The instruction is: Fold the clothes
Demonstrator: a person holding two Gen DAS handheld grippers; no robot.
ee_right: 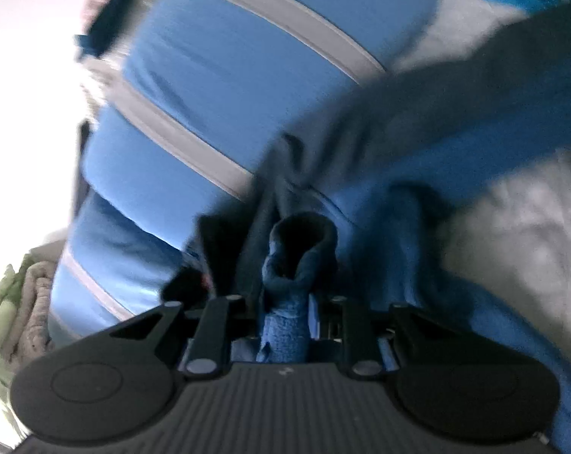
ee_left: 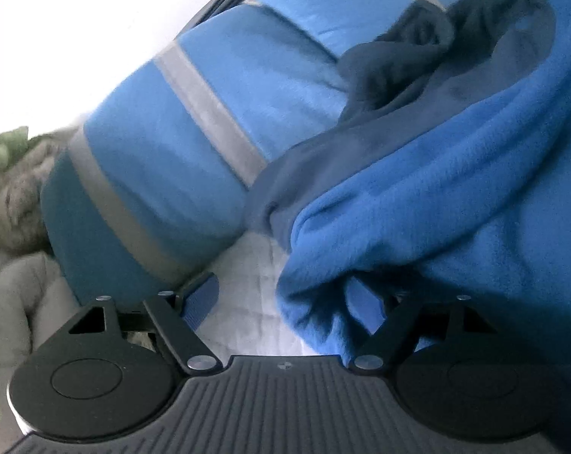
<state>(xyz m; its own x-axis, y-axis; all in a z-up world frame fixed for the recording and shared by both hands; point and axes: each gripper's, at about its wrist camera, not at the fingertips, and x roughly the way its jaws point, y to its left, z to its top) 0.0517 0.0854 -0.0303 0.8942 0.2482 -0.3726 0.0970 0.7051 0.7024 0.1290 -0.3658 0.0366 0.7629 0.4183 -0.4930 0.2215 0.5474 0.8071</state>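
Blue fleece garment [ee_right: 285, 333] is pinched between my right gripper [ee_right: 283, 325] jaws while my left gripper [ee_left: 285, 302] jaws sit wide with fleece draped over one side, so I reckon I'm mid-fold, next needing a left-side grab.

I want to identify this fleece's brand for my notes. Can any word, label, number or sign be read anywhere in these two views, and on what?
None can be read.
Blue fleece garment: no tag, print or logo shows.
Left gripper body: one small round mark, no letters.
Right gripper body: a tiny pale mark, too blurred to read.
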